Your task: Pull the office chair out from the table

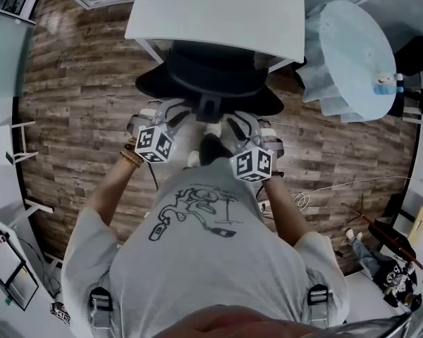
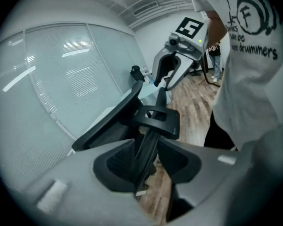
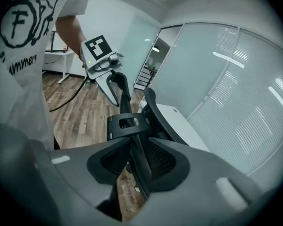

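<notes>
While the chair sits tucked under the tabletop, I should clamp first, then pull.
Left tool and right tool both open, back post between the jaws, not gripped; close firmly, draw straight back evenly.

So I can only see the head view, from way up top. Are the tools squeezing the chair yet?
Observer: Not yet. The left gripper view shows the left tool with its jaws apart. A black bar of the office chair runs between them, and the pads don't look pressed on it.
Operator: And the other one?
Observer: The right gripper view shows the right tool open too, straddling what looks like the same bar from the other side.
</notes>
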### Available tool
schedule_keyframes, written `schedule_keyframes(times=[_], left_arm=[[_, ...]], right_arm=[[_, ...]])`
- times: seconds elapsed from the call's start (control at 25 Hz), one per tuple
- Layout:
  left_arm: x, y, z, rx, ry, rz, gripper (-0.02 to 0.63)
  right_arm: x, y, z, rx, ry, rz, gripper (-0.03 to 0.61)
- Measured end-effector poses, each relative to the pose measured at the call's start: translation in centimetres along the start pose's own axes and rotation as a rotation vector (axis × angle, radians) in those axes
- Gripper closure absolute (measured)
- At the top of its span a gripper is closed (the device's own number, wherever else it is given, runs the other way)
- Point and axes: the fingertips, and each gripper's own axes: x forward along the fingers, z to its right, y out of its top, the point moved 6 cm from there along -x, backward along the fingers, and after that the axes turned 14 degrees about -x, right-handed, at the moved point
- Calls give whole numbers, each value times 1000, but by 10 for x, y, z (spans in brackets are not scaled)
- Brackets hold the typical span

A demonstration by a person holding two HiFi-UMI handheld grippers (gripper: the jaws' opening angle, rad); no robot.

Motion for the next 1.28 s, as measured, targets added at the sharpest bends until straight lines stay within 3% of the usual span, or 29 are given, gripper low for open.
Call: schedule_keyframes(times=[0.28, 0.6, 0.64, 0.68, 0.92, 1.28], left_arm=[[28, -16, -4, 222, -16, -137, 430], [57, -31, -10, 298, -31, -245, 365], [60, -33, -10, 315, -33, -257, 401], [62, -34, -8, 329, -39, -268, 495], [61, -38, -4, 347, -29, -275, 508], [57, -41, 5, 340, -83, -288, 512]], right_arm=[[28, -25, -7, -114, 107, -99, 382], [60, -57, -17, -189, 209, -203, 357], [63, -61, -17, -197, 213, -213, 381], [64, -63, -17, -196, 216, -216, 440], [61, -62, -19, -154, 223, -212, 466], [59, -62, -26, -144, 229, -212, 469]])
